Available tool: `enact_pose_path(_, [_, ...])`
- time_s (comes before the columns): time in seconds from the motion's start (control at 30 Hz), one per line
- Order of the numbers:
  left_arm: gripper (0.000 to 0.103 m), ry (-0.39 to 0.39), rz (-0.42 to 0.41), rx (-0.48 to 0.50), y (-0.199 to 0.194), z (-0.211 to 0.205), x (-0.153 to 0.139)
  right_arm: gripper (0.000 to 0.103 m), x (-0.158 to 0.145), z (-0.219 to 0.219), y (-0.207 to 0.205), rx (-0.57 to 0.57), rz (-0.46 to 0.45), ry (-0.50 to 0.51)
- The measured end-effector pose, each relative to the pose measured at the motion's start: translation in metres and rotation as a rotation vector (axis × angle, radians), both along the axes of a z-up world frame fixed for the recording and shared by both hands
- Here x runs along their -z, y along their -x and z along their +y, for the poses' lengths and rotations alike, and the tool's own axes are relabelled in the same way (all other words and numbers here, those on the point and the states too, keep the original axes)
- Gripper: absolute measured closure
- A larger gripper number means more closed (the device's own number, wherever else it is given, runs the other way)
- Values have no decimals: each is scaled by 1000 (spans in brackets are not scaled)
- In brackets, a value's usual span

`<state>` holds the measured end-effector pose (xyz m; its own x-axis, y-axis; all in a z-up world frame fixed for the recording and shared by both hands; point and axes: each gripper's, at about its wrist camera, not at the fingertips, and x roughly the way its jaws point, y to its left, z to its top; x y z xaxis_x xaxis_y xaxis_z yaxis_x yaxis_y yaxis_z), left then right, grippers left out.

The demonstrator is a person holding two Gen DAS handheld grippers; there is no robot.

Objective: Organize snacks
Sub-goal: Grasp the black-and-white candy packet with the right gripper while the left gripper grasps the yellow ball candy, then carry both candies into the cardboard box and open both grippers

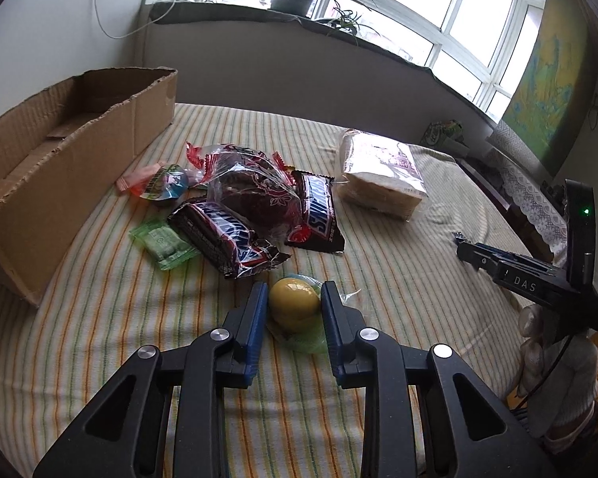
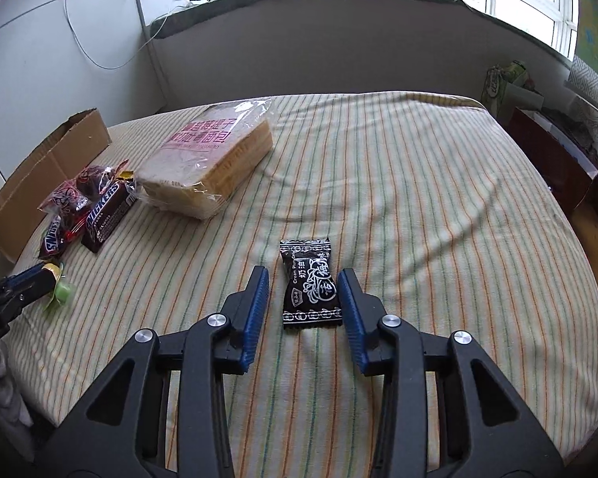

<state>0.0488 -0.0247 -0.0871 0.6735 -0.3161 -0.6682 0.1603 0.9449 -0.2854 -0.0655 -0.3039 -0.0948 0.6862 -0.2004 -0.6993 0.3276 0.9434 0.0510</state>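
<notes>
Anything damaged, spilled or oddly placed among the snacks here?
Nothing spilled. The cardboard box has a ragged, torn top edge. The black candy packet lies alone, apart from the snack pile around the Snickers bars.
</notes>
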Motion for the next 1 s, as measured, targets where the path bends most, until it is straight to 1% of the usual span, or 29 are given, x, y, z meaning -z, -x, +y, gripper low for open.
enact_pose_path(0.13, [78, -5, -5, 0, 0, -1, 0, 66, -1, -11, -2, 11, 2, -49])
enact_pose_path(0.2, [78, -13, -11, 1, 1, -2, 0, 66, -1, -8, -3, 12, 9, -23])
enact_pose_path(0.23, [78, -15, -13, 2, 1, -3, 0, 69, -1, -4, -4, 13, 15, 1])
enact_pose_path(0.27, [78, -16, -15, 1, 2, -3, 0, 75, 0, -1, -4, 16, 18, 24])
enact_pose_path(0.37, [78, -7, -15, 0, 2, -1, 1, 76, -1, 1, -4, 25, 16, 41])
enact_pose_path(0.5, [78, -1, -19, -8, 5, 3, 0, 76, -6, -4, 4, 43, -19, 3])
enact_pose_path(0.57, [78, 1, -26, -14, 7, 6, -2, 76, -13, -6, 10, 41, -55, -32])
enact_pose_path(0.67, [78, 18, -42, -23, 12, 12, -9, 76, -26, -1, 16, 38, -103, -46])
enact_pose_path(0.83, [78, 39, -101, -56, 23, 29, -28, 76, -47, 27, 9, -35, -159, -60])
enact_pose_path(0.9, [78, 45, -128, -75, 26, 37, -37, 76, -53, 43, 0, -78, -167, -63])
enact_pose_path(1.0, [78, 56, -164, -106, 28, 52, -50, 76, -63, 72, -18, -143, -171, -39])
